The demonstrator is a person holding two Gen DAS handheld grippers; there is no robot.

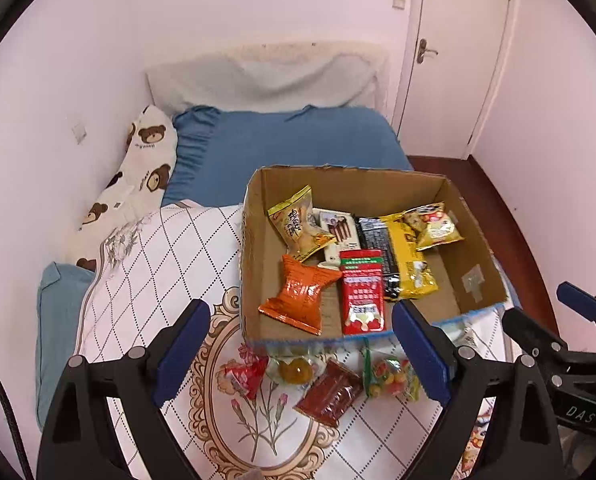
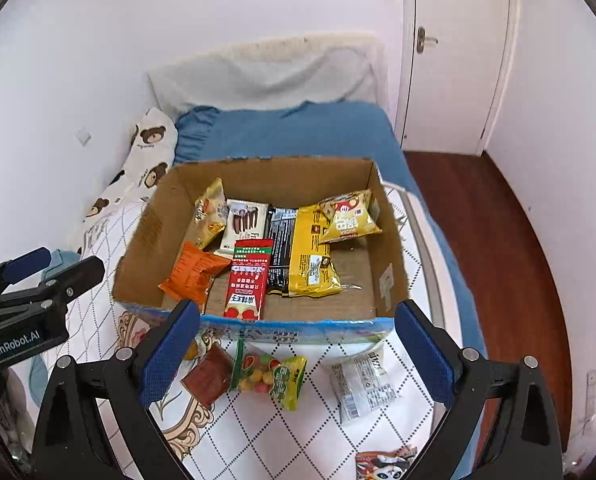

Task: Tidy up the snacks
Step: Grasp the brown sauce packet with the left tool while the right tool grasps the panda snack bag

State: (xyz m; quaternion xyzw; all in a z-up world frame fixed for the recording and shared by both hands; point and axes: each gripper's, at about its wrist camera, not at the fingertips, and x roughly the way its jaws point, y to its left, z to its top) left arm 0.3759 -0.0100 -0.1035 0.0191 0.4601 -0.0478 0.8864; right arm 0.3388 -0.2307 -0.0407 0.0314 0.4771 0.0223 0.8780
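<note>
Seven snack packets in cardboard box [image 2: 146, 236], five loose on quilt [image 2: 290, 436], both grippers' fingers [image 1: 186, 344] spread, empty.

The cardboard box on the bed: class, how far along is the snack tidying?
Done: the cardboard box already holds several packets, among them a red packet and an orange packet. In hand: nothing; left gripper and right gripper are open and empty. Left: a brown packet, a candy bag and a clear packet lie outside.
</note>
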